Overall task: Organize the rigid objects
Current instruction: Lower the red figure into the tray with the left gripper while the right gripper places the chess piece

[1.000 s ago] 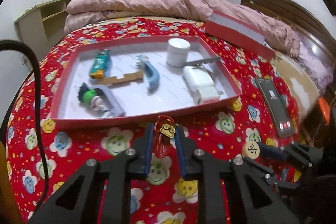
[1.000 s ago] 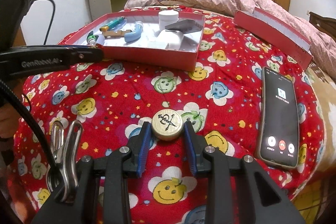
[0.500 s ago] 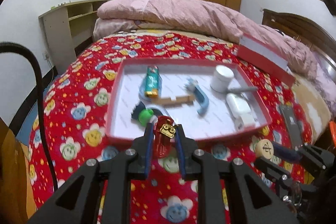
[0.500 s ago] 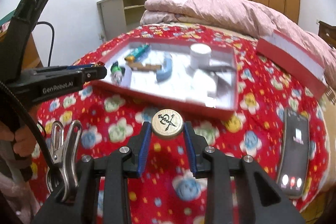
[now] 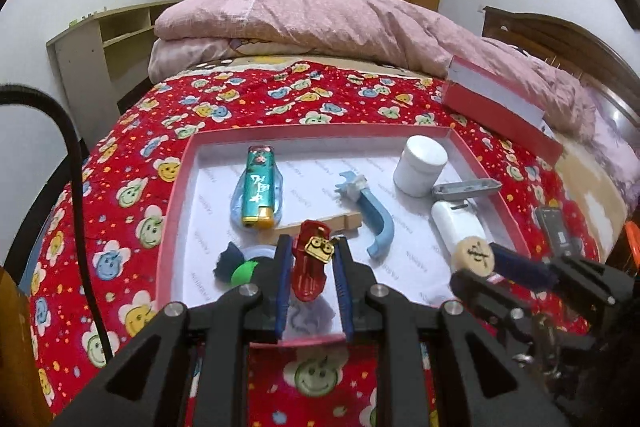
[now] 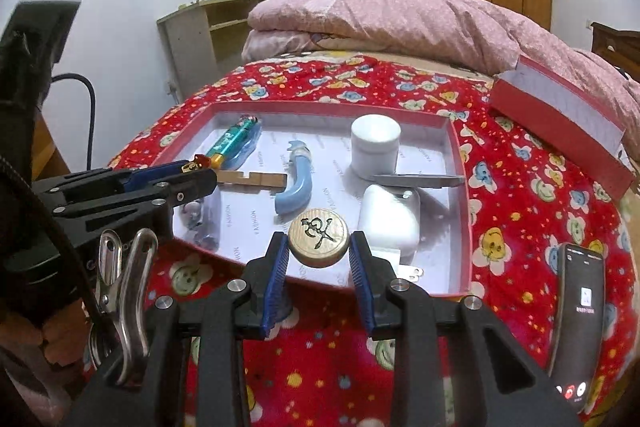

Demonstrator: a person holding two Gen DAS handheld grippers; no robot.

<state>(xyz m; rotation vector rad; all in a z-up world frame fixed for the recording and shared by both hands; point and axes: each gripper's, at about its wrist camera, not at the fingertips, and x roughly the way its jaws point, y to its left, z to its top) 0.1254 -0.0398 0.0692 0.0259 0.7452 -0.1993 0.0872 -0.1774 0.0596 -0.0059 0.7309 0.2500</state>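
My left gripper [image 5: 311,263] is shut on a small red clip with a gold charm [image 5: 311,267], held over the near part of a red box lid [image 5: 176,183] that lies on the bed. My right gripper [image 6: 319,247] is shut on a round wooden chess piece [image 6: 319,235], held over the lid's near edge [image 6: 466,227]. It also shows in the left wrist view [image 5: 475,255]. In the lid lie a green lighter [image 5: 258,193], a blue curved handle [image 5: 378,223], a wooden strip [image 5: 348,221], a white jar [image 5: 419,165], a white charger [image 5: 456,225] and a grey clip [image 5: 466,189].
The bed has a red smiley-flower blanket [image 6: 520,211]. A phone [image 6: 580,323] lies to the right of the lid. The red box base [image 6: 560,131] lies at the back right. A pink quilt [image 6: 400,19] is folded at the back. A shelf stands at the left.
Both grippers have risen and moved forward, from over the blanket to over the lid's near part, each still holding its object.
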